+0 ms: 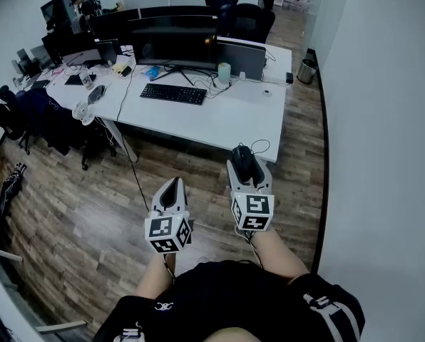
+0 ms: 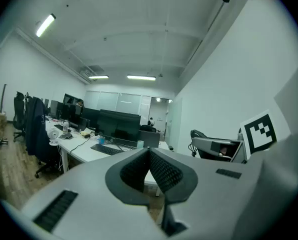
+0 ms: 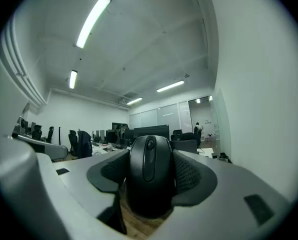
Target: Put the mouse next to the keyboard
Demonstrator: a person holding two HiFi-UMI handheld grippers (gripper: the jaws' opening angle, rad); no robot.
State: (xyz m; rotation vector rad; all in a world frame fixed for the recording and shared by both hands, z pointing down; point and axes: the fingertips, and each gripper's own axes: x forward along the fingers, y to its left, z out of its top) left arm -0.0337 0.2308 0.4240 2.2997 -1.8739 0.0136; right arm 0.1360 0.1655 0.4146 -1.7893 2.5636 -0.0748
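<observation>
A black mouse (image 3: 149, 176) sits clamped between the pads of my right gripper (image 3: 149, 171), its wheel facing up; in the head view that mouse (image 1: 242, 161) shows above the wooden floor, short of the white desk (image 1: 227, 116), with its thin cable looping beside it. The black keyboard (image 1: 173, 93) lies on the desk in front of a wide monitor (image 1: 173, 47). My left gripper (image 1: 172, 193) hangs lower left of the right one, its jaws pressed together with nothing between them; the left gripper view shows the keyboard (image 2: 106, 149) far off.
A pale green cylinder (image 1: 224, 73), a laptop (image 1: 241, 59) and cables sit on the desk right of the keyboard. More desks with monitors and dark office chairs (image 1: 27, 116) fill the left. A white wall (image 1: 383, 120) runs along the right, a bin (image 1: 306, 70) at its far end.
</observation>
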